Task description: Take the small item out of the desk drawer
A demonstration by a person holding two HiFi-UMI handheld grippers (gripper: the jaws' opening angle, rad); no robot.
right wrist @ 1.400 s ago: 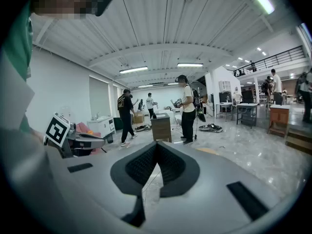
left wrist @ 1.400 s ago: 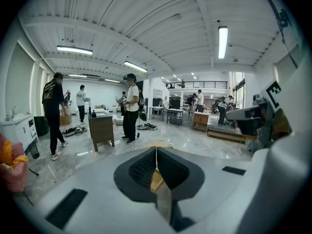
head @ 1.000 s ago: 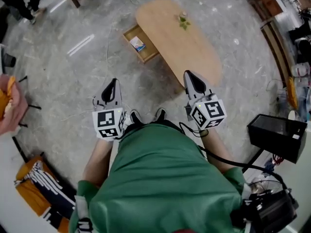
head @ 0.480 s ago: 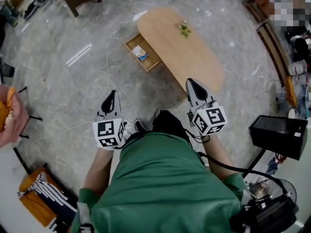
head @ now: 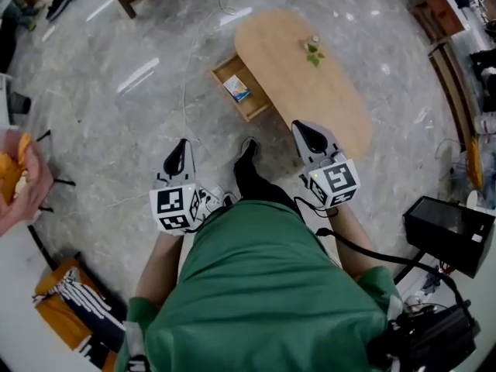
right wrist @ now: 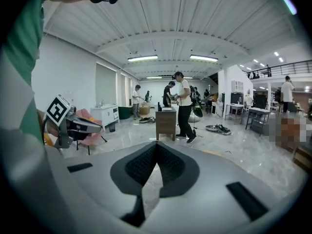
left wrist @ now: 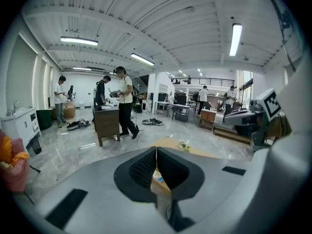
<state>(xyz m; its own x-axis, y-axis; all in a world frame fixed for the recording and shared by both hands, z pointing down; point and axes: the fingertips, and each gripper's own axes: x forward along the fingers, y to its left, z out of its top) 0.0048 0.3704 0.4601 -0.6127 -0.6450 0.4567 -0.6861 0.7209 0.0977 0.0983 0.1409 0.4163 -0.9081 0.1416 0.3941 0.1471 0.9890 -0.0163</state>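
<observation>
The left hand-held gripper and right hand-held gripper are both pressed shut, holding nothing. The small item, maybe a box, lies in the open drawer of the bench, well apart.

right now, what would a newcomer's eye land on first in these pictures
The oval wooden table ahead, with its drawer pulled open on the left side and a small blue-and-white item lying in it. Nearer, the left gripper and right gripper hang side by side above the green shirt, both with jaws together and empty.
</observation>
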